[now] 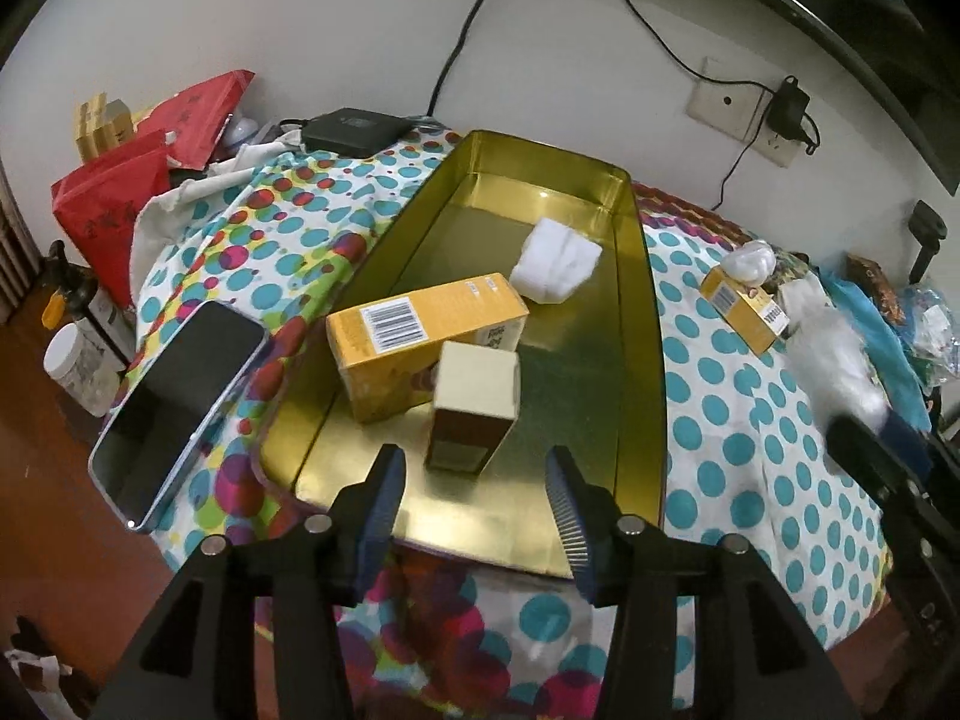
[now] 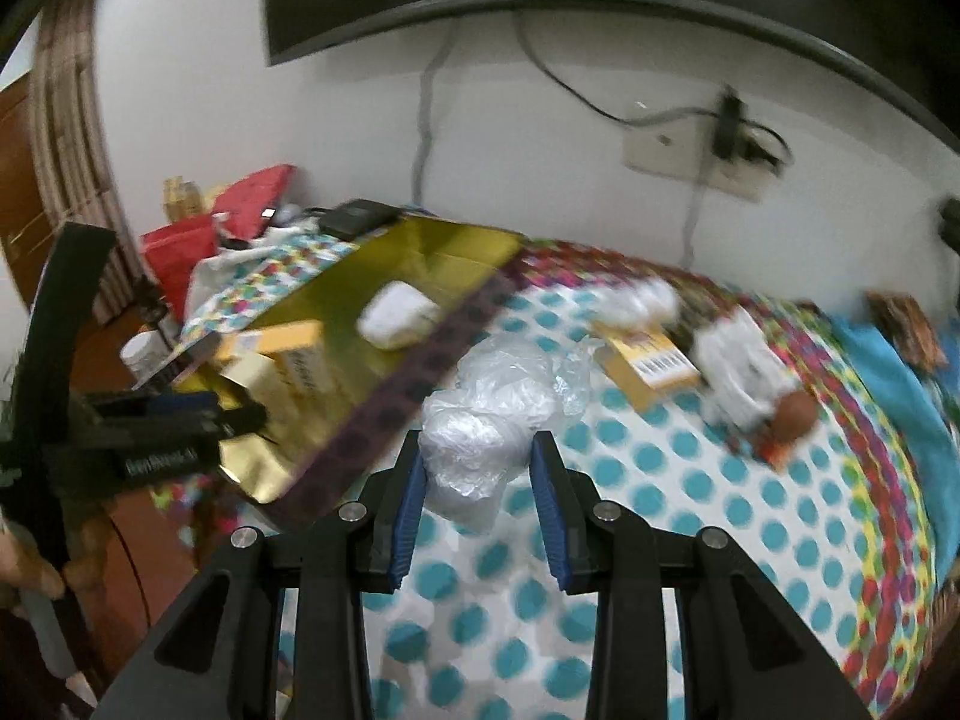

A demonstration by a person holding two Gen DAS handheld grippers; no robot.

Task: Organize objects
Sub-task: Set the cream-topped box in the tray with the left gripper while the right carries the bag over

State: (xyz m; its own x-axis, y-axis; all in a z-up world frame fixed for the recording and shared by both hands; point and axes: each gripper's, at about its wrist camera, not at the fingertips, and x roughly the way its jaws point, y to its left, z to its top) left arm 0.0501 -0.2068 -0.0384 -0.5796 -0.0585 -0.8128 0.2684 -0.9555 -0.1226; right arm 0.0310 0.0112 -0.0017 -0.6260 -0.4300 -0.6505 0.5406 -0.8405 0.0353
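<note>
Right hand-held gripper point(image 2: 477, 483) grasping crumpled plastic bag point(image 2: 492, 420); gold tray point(image 2: 384, 396) lies at 10 o'clock. Left hand-held gripper point(image 1: 474, 501) released, empty, over tray.

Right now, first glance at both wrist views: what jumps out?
The long gold tin tray in the middle of the polka-dot tablecloth dominates; inside lie a yellow box, a small cream box upright in front of it, and a white wad further back. The left gripper hangs open over the tray's near end. The right gripper has its fingers either side of a crumpled clear plastic bag, right of the tray.
</note>
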